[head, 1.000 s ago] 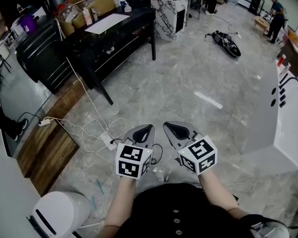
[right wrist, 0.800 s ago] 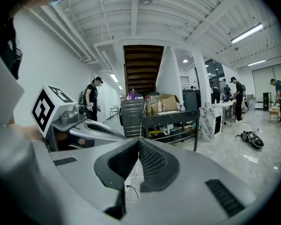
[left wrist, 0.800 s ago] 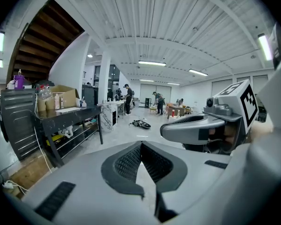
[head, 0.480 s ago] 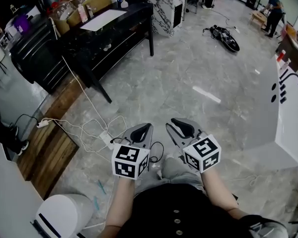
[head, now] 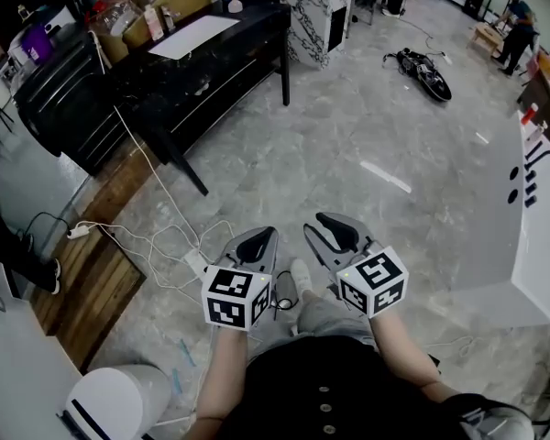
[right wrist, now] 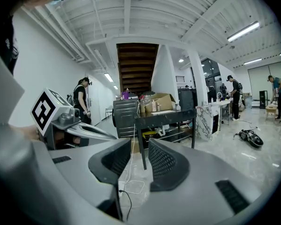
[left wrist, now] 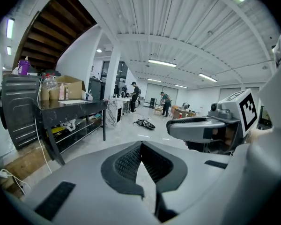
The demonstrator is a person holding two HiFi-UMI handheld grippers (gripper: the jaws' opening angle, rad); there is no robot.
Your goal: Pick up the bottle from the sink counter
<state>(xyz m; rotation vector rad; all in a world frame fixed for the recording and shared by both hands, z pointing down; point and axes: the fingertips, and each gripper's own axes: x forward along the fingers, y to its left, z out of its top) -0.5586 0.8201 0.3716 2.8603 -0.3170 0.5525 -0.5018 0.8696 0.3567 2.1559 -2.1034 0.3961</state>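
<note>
Head view: the long white sink bench (head: 543, 246) lies far right, with what looks like a small red-and-white bottle (head: 529, 115) at its far end, nearer our right tongs (head: 335, 232). Left gripper view: left tongs (left wrist: 141, 144) clenched, empty. Right gripper view: right tongs have just been opening, nothing between them.

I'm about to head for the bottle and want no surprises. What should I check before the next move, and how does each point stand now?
1. Is the bottle in sight: cannot tell; no view shows it clearly.
2. Is the left gripper empty: ok; its jaws are together with nothing between them.
3. Is the right gripper ready to grasp: ok; its jaws are slightly apart, have just been opening, and have nothing between them.
4. Is the floor free of trip hazards: not ok; white cables lie to the left of the grippers.
5. Are the grippers clear of each other: ok; they are side by side and apart.
</note>
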